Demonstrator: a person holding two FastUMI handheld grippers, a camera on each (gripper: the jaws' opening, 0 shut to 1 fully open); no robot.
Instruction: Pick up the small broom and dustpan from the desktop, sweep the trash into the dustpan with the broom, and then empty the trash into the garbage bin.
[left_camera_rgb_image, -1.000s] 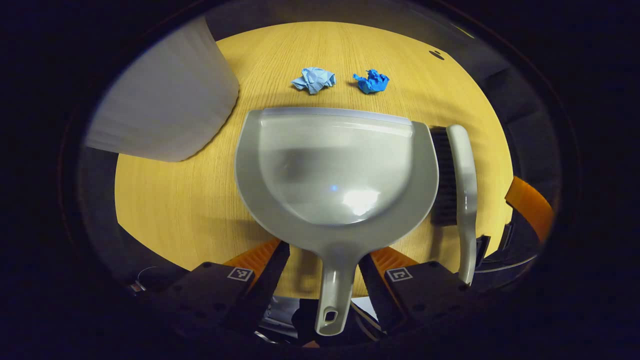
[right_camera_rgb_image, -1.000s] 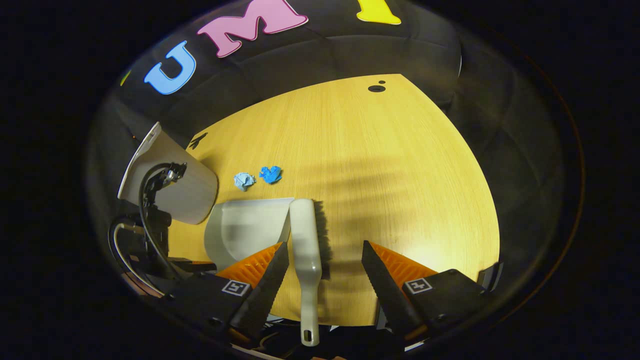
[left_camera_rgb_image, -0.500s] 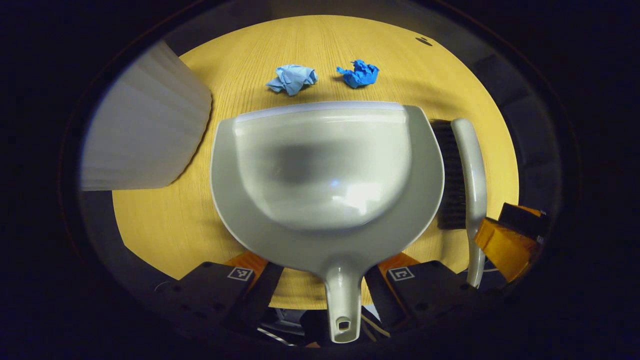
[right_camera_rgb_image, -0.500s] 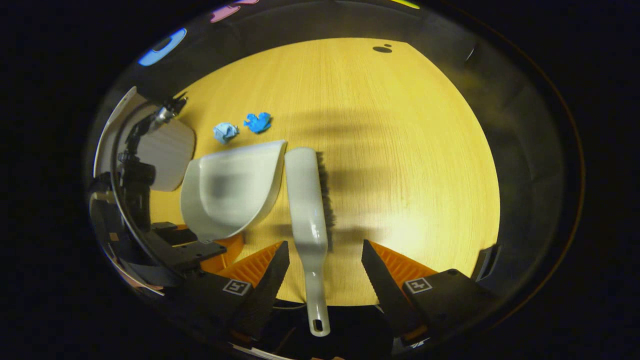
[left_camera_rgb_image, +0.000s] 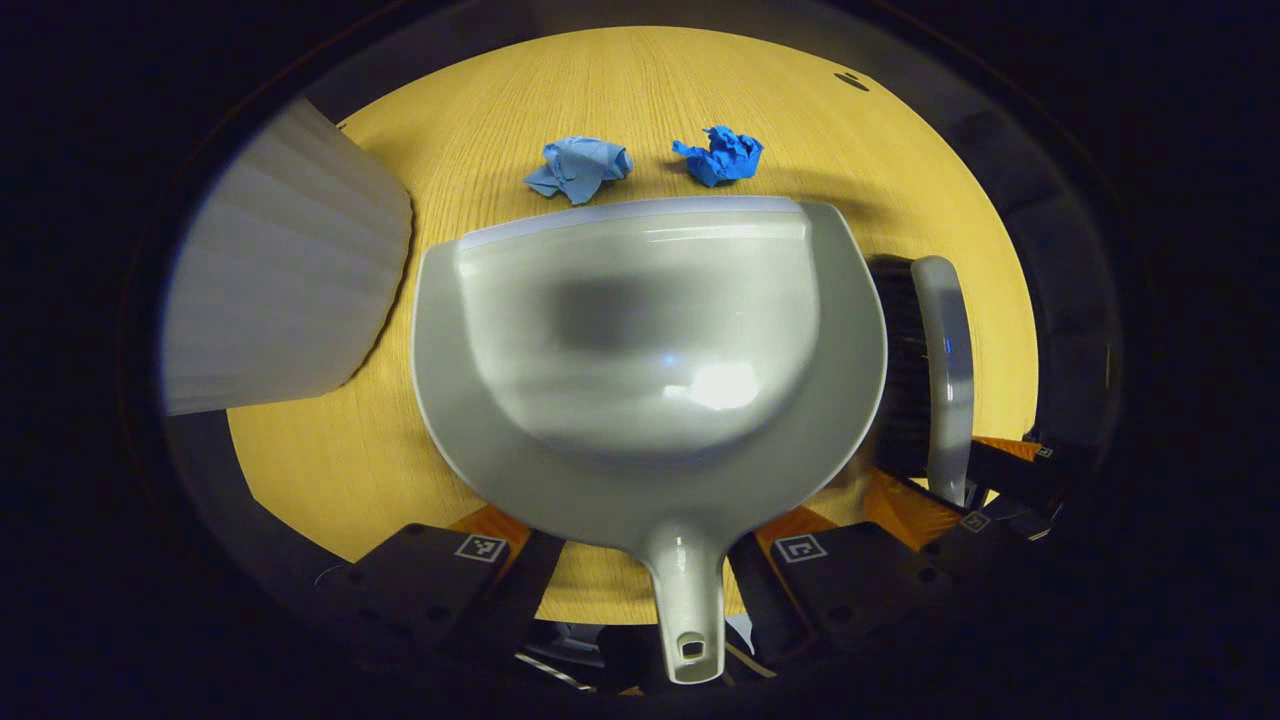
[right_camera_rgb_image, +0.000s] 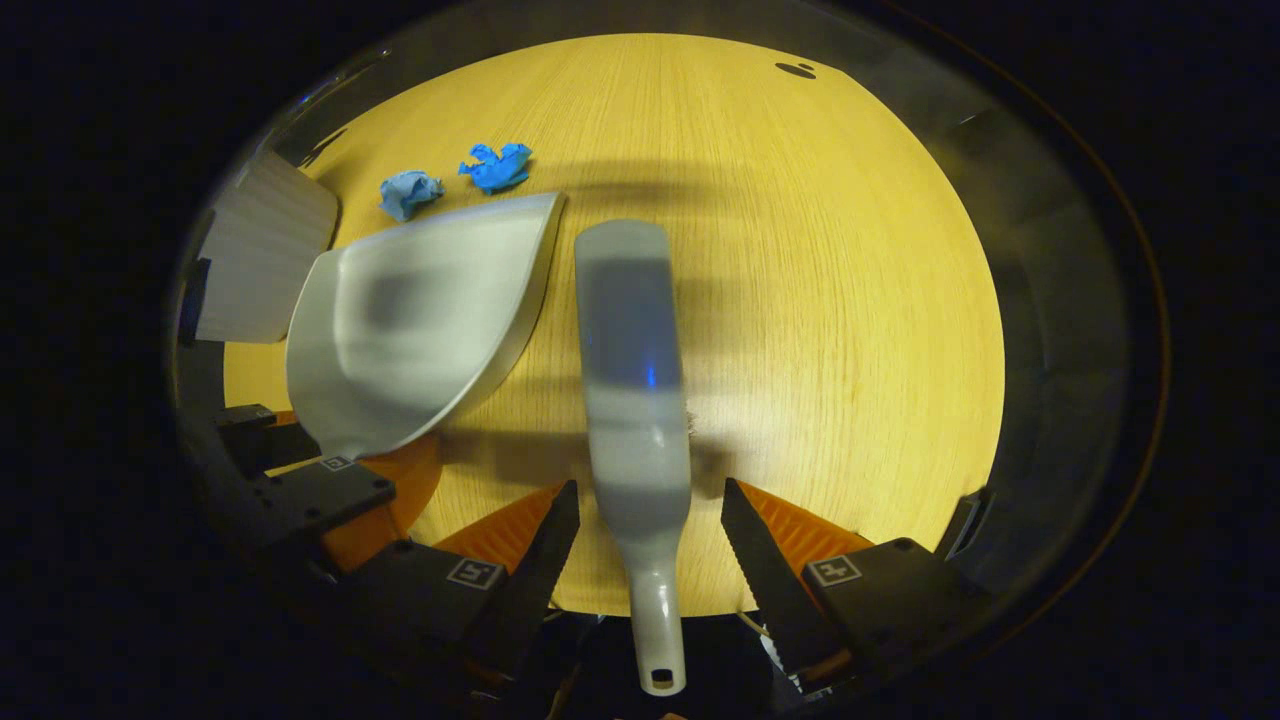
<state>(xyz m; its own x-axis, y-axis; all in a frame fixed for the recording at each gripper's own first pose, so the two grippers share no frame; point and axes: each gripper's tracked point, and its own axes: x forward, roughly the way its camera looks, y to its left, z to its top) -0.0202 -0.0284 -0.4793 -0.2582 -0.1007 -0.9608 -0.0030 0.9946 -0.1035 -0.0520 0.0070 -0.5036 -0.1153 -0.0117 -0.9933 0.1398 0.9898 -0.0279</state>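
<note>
A round wooden tabletop (left_camera_rgb_image: 400, 470) with pale yellow grain spans both views; a small dark hole (right_camera_rgb_image: 797, 70) sits near its edge at one o'clock.

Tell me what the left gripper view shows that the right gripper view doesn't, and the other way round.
Left gripper view: the dustpan's handle end lying between the left gripper's open jaws, and the broom's dark bristles side-on. Right gripper view: the broom's handle end between the right gripper's open jaws, and its smooth back from above. Both: dustpan, broom, pale blue paper wad, bright blue paper wad, white bin, wooden table.
</note>
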